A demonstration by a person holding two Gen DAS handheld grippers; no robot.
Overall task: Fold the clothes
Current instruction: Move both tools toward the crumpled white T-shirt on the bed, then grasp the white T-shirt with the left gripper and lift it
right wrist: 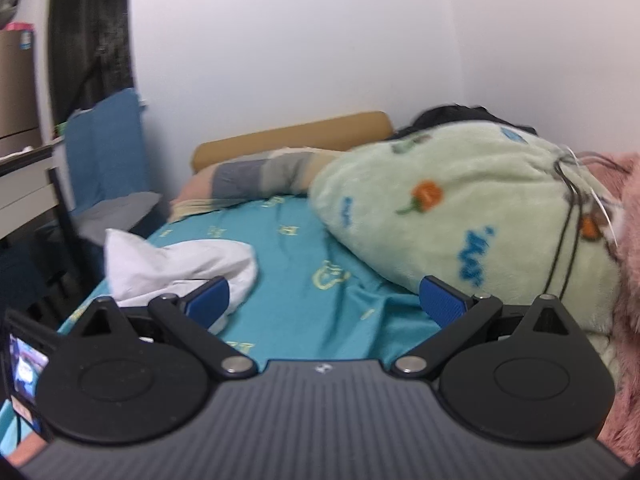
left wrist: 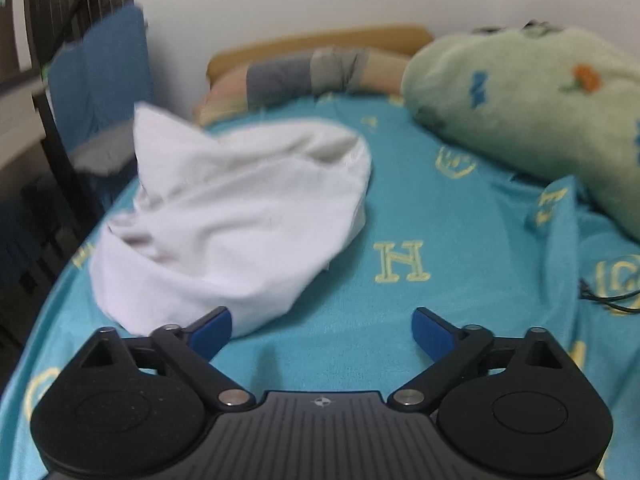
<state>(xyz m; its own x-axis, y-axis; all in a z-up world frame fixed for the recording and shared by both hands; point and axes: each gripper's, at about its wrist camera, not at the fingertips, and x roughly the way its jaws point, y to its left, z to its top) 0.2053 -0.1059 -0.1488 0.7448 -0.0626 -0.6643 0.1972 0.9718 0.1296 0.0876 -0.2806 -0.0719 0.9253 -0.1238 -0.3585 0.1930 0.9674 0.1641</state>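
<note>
A white garment (left wrist: 240, 216) lies crumpled in a loose heap on the teal bed sheet (left wrist: 400, 208), near the bed's left edge. My left gripper (left wrist: 322, 330) hovers just in front of the heap, open, with nothing between its blue pads; its left pad sits at the cloth's near edge. In the right wrist view the same white garment (right wrist: 180, 260) lies ahead to the left. My right gripper (right wrist: 324, 304) is open and empty above the teal sheet (right wrist: 304, 264), farther from the cloth.
A rolled green plush blanket (left wrist: 532, 112) fills the bed's right side, seen again as the green blanket (right wrist: 460, 216), with a pink fluffy cover (right wrist: 628, 280) beside it. A pillow (left wrist: 288, 72) and tan headboard (left wrist: 320, 40) are at the far end. A blue chair (left wrist: 100, 76) stands left.
</note>
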